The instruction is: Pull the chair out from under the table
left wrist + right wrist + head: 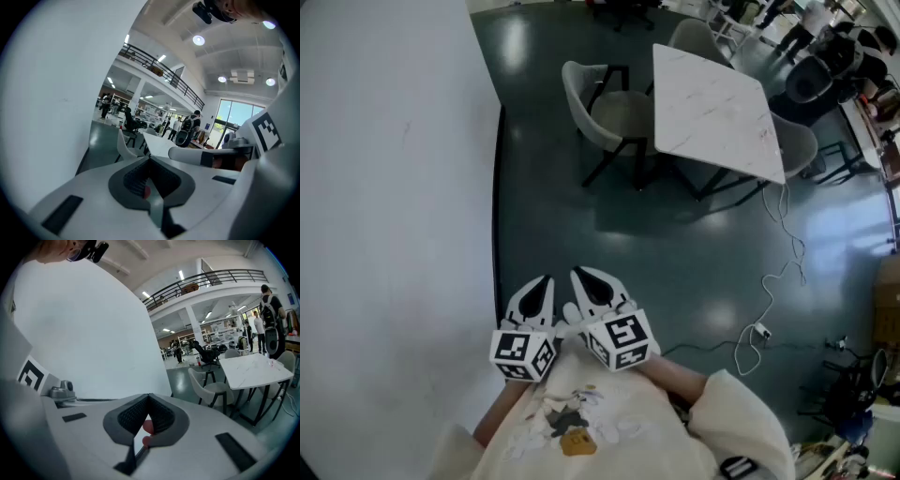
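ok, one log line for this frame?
phase: pre-contact | left gripper: shut, empty | right gripper: shut, empty | chair: at table, untouched, grippers well short of it

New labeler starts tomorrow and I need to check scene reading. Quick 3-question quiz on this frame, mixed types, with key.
1. True or false: the left gripper is touching the grey chair.
2. The right gripper is: A) wide open; B) shut and empty; C) shut on a chair leg.
3. Fill in: in the head view, the grey chair stands at the marble-top table's ___ side.
Key: 1 false, both grippers are close to the person, well short of the chair. 2 B. 3 left.
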The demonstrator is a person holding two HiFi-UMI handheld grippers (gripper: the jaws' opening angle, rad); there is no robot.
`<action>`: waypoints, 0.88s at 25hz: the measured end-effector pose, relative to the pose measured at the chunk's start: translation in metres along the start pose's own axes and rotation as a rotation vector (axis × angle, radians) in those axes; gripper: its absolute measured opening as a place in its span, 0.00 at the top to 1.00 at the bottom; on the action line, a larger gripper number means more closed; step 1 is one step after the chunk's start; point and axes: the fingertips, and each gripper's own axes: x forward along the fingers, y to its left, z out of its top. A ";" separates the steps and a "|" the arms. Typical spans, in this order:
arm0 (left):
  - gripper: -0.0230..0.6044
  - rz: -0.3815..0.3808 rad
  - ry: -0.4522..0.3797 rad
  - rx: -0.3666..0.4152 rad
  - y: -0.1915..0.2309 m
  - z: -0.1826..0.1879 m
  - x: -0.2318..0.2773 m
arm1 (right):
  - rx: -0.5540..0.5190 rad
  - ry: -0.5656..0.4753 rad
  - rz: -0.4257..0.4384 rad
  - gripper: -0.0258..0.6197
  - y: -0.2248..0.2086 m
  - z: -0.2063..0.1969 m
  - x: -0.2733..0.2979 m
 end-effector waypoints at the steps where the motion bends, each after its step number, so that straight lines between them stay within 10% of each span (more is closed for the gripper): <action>1: 0.95 -0.004 -0.003 0.011 -0.003 0.002 0.000 | -0.002 0.002 0.001 0.95 -0.001 0.001 -0.002; 22: 0.95 -0.019 0.071 -0.022 0.011 0.001 0.070 | 0.060 0.040 0.044 0.95 -0.050 0.001 0.038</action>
